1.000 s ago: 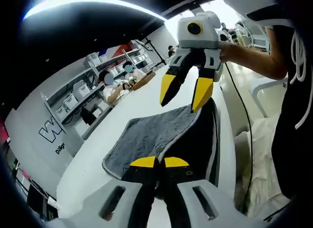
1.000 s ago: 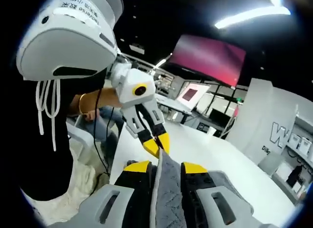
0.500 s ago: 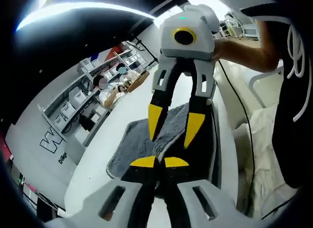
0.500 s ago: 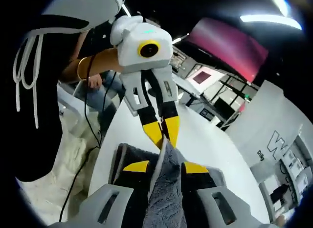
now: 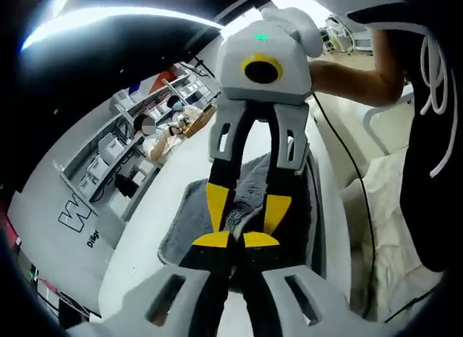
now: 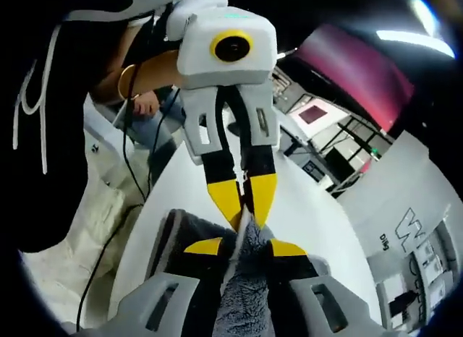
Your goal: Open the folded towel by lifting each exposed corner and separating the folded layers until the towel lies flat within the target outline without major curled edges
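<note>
A grey towel (image 5: 192,210) lies on a white table (image 5: 181,160), and one fold of it is raised into a ridge. My left gripper (image 5: 236,240) is shut on the near end of that ridge. In the right gripper view the left gripper (image 6: 245,199) comes down from above and pinches the ridge's tip. My right gripper (image 6: 245,247) is open, its jaws standing apart on either side of the grey fold (image 6: 246,293). In the left gripper view the right gripper (image 5: 247,208) hangs just beyond my own tips, astride the towel.
A person's arm (image 5: 362,62) and dark clothing (image 5: 434,171) are at the right, with a black cable (image 5: 362,207) hanging past the table edge. Shelves with bins (image 5: 108,145) and seated people (image 5: 163,131) lie beyond the table. White cloth (image 6: 94,214) sits below the table edge.
The two grippers have closed the distance between them along the towel ridge, and their tips now nearly meet. The left gripper stays shut on the towel and the right gripper's jaws stay apart.
</note>
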